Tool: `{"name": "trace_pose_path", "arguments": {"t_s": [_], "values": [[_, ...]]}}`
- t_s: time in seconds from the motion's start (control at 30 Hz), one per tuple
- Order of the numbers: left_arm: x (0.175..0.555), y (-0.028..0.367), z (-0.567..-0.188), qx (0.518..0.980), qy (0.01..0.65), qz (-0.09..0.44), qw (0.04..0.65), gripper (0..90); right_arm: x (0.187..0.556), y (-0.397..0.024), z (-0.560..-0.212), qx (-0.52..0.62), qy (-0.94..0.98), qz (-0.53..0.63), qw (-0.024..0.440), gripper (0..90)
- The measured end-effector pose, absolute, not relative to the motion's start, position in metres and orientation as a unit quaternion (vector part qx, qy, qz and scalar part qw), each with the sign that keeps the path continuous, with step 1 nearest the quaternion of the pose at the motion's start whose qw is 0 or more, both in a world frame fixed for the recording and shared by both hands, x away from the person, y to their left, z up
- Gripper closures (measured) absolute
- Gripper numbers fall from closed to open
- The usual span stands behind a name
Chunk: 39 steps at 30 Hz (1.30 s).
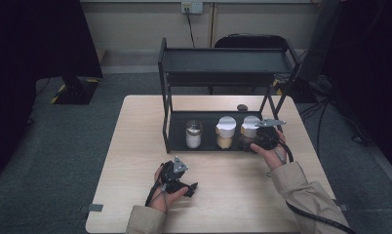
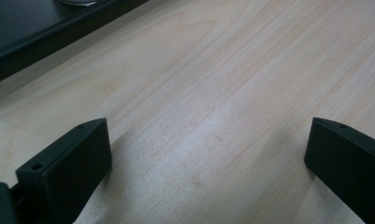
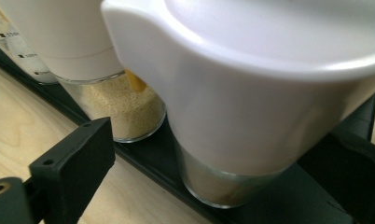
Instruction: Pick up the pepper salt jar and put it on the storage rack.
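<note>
Where wood table [image 1: 135, 161] ends, grey carpet [image 1: 48, 146] w/ cables.

Glossy white plastic lid [image 3: 269, 93]; clear glass jar [image 3: 218, 186]; matt wood table [image 2: 223, 93].

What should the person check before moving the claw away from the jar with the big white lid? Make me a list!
1. Right claw let go of the right jar: ok, the jaws stand wide apart with the jar between them and no pad seen pressing on it.
2. Jar stands upright on the rack's lower tray: ok.
3. Jar apart from the middle jar: ok, a gap shows.
4. Jar well inside the tray's front rim: cannot tell, the rim hides its base.
5. Left claw open, over bare table: ok.
6. Way back toward the person: ok, nothing lies there.
</note>
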<state>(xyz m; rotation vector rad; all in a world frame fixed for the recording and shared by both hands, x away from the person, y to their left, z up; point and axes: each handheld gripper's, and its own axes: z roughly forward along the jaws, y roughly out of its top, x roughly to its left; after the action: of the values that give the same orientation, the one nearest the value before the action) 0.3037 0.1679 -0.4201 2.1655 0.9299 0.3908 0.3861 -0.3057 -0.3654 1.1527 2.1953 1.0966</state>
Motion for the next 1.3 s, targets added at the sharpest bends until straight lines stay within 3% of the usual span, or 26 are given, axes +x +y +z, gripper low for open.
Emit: {"name": "trace_pose_path", "arguments": {"t_s": [1.3], "values": [[0.304, 0.168, -0.42, 0.843, 0.363, 0.152, 0.368, 0.1, 0.365, -0.284, -0.378, 0.458, 0.752, 0.404, 0.247, 0.0]]}}
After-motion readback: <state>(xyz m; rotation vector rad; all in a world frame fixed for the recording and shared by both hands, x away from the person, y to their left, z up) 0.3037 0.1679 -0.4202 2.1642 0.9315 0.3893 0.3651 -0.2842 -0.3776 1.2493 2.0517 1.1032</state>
